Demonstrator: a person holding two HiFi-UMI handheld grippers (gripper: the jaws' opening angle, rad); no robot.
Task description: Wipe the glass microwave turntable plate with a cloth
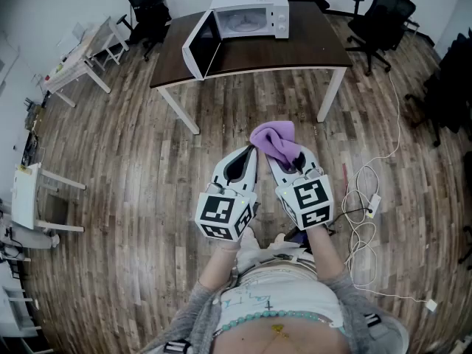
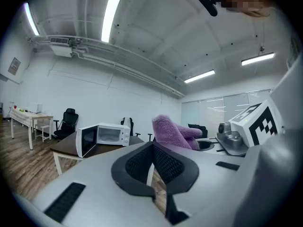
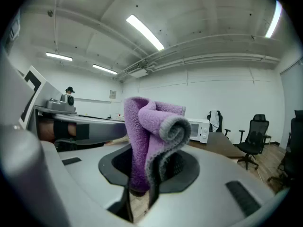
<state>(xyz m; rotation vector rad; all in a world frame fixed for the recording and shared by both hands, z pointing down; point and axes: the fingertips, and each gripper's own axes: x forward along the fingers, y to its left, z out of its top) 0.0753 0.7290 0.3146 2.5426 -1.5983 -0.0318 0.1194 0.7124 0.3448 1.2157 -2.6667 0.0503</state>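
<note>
**Cloth [image 1: 274, 139] clamped in right gripper [image 1: 279, 155], microwave [image 1: 247, 13] well ahead**

Grippers sit side by side in front of the person's body, both pointing forward at roughly level. The left gripper [image 1: 251, 152] has its jaws together with nothing between them, as the left gripper view shows plainly. The right gripper's jaws are closed on the purple cloth. It stands up from them in a loose rolled fold, and its free end flops forward past the tips.

Beyond the tips lies a stretch of wooden floor [image 1: 133, 146], then the near edge of a dark table [image 1: 317, 46]. The microwave stands on the tabletop toward its far edge, about midway along. Its door [image 1: 198, 49] swings out toward the table's near left corner, and the open cavity faces the person.

I cannot make out the glass plate itself. The pale cavity probably holds it, but that is a judgement, not something seen.

The relation that matters is that the cavity lies straight ahead and slightly left of both grippers, well apart from them. Neither is clearly nearer. The cloth-bearing right gripper would go in on the side away from the open door. The empty left one is on the door side, free to steady the plate or lift it out.
</note>
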